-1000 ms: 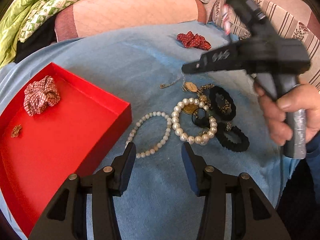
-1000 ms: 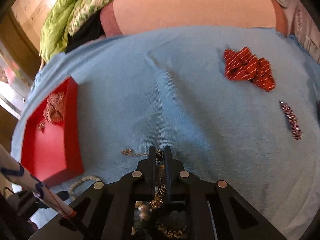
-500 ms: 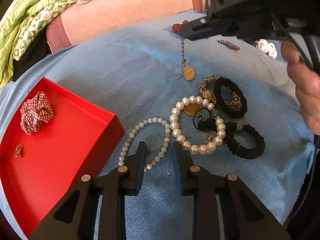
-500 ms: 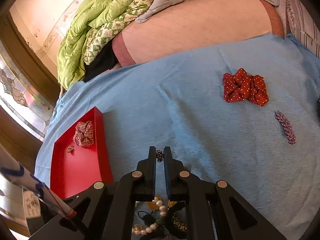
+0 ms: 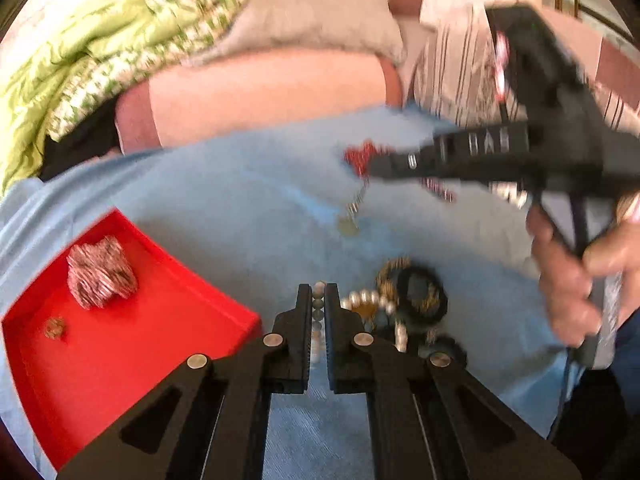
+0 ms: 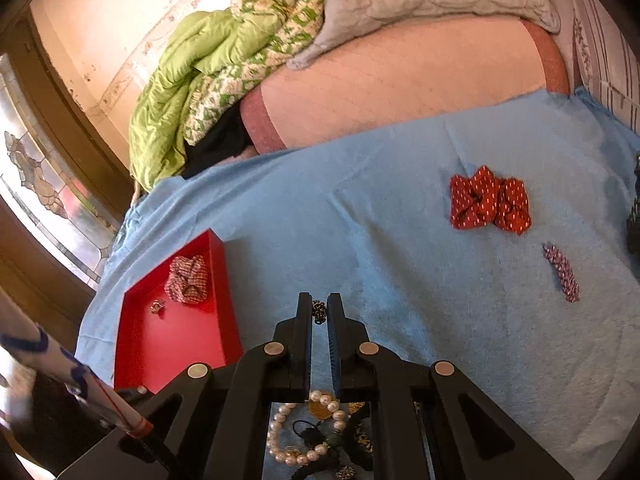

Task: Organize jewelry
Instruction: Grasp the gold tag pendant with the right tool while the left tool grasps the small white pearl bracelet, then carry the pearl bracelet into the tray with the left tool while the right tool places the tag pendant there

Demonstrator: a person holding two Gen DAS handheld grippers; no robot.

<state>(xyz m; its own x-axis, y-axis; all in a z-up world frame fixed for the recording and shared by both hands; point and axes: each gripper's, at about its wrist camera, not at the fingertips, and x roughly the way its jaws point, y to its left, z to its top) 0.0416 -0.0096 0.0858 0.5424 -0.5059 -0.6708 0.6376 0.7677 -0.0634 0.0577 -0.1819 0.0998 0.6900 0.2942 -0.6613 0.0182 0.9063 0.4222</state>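
My left gripper (image 5: 318, 292) is shut on a pearl necklace (image 5: 319, 312) over the blue cloth, next to the red tray (image 5: 120, 360). My right gripper (image 6: 319, 312) is shut on a gold chain (image 6: 319, 311); in the left wrist view the chain hangs from that gripper (image 5: 376, 170) with a gold pendant (image 5: 347, 227) at its end, above the cloth. A pile with a pearl bracelet (image 5: 372, 300) and black scrunchies (image 5: 420, 300) lies right of my left gripper; the pile also shows under my right gripper (image 6: 304, 432). The tray (image 6: 180, 344) holds a checked scrunchie (image 6: 188, 280) and a small trinket (image 6: 157, 306).
A red dotted scrunchie (image 6: 490, 204) and a purple beaded clip (image 6: 562, 276) lie on the blue cloth (image 6: 360, 220) to the right. Green bedding (image 6: 224, 76) and a pink cushion (image 6: 400, 92) lie behind it. A window is at the left.
My left gripper closed on the pearl necklace and moved forward. My right gripper lifted the gold chain higher off the pile, pendant dangling.
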